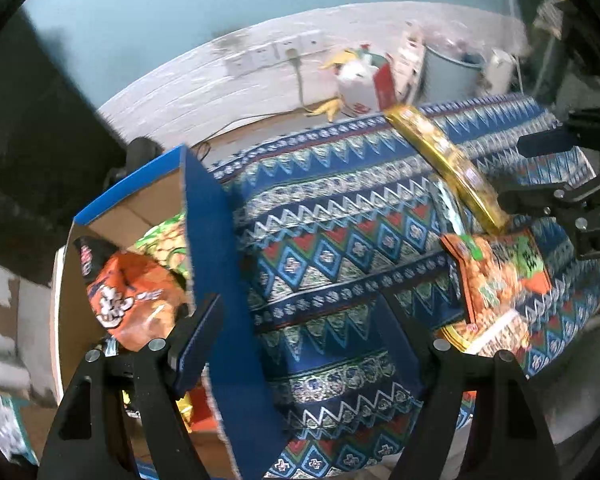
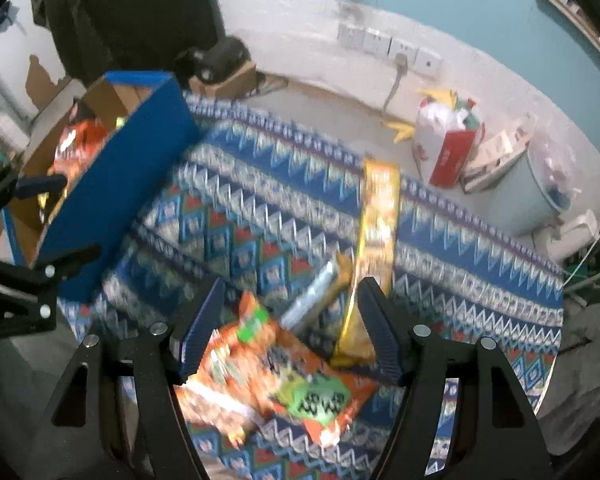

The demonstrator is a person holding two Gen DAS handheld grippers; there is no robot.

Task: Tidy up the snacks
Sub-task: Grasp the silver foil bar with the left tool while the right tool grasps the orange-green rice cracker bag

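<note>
Snacks lie in two places: some on a patterned cloth [image 2: 284, 184] of blue, white and red zigzags that covers the table, others already inside a cardboard box [image 1: 220, 240] with blue outer walls that stands at the cloth's left end.

Behind the table runs a pale lower wall with a row of sockets [image 2: 388, 46] and a teal wall above. On the floor beyond the far edge stand a white bag [image 2: 432, 140], a red bag [image 2: 452, 156] and a pale blue bin [image 2: 520, 196]. A dark curtain or garment hangs at the left.

The middle of the cloth, between the box and the loose packets, is bare. Its far edge and right end drop away to the floor.

On the cloth, an orange snack bag [image 2: 276, 376] with a green label lies flat near the front edge. A long yellow packet [image 2: 376, 220] lies just beyond it, and a slim silvery packet [image 2: 312, 296] rests between them, touching the yellow one.

In the box sit an orange packet [image 1: 132, 296] with white lettering and a green one [image 1: 164, 240] behind it; more lies below, too hidden to tell.

The left gripper [image 1: 304, 320] straddles the box's near wall, jaws apart, grasping nothing. The right gripper [image 2: 292, 320] hangs above the orange snack bag, jaws spread and empty.
</note>
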